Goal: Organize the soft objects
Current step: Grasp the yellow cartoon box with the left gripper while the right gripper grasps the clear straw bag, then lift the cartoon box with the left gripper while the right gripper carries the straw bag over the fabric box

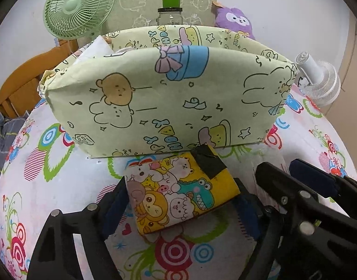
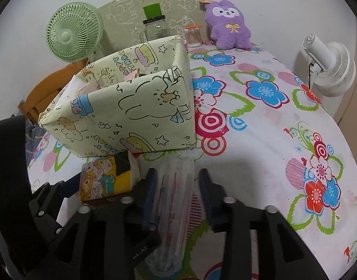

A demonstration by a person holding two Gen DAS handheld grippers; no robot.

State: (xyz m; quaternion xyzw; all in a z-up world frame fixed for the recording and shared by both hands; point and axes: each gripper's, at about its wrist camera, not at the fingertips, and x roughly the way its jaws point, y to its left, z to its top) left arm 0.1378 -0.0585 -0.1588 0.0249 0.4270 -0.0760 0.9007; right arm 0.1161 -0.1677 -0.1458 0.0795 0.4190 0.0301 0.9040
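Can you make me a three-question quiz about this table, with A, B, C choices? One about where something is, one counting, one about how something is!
1. Where is the yellow cartoon pack, compared with the box? A inside it B in front of it C on top of it
2. How many fans are there? A one B two C three
3. The box's top is: A lidded B taped shut C open

Answers: B, it lies on the tablecloth before the box; B, a green fan and a white fan; C, things inside show over its rim.
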